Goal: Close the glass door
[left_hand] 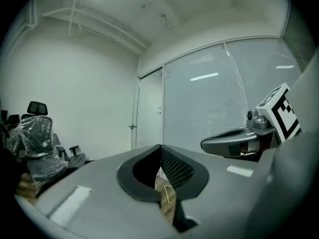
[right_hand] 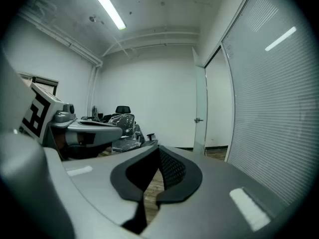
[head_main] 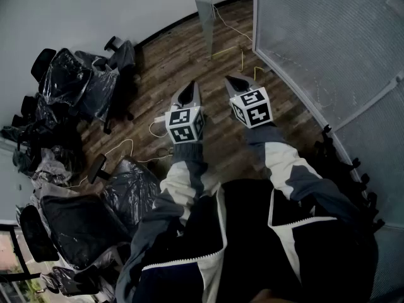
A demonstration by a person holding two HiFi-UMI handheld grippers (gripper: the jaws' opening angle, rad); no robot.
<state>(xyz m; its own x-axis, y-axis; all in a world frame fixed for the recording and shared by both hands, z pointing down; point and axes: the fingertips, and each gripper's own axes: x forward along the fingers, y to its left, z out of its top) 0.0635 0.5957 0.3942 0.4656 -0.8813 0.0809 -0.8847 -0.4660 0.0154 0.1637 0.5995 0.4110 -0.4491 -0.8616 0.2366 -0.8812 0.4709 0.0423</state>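
The glass door (head_main: 205, 11) stands open ahead of me, swung into the room from the frosted glass wall (head_main: 328, 43). In the left gripper view the door (left_hand: 149, 111) shows with its handle (left_hand: 132, 127), and in the right gripper view the door (right_hand: 200, 108) hangs beside the wall with its handle (right_hand: 198, 119). My left gripper (head_main: 189, 87) and right gripper (head_main: 232, 81) are held side by side over the wooden floor, well short of the door. The left gripper (left_hand: 160, 146) is shut on nothing. The right gripper (right_hand: 158, 147) is also shut and empty.
Several office chairs wrapped in plastic (head_main: 76, 81) crowd the left side of the room, and more plastic-wrapped chairs (head_main: 88, 226) stand close to my left. A yellow cable (head_main: 230, 49) trails across the wooden floor (head_main: 170, 62) near the door. The glass wall runs along my right.
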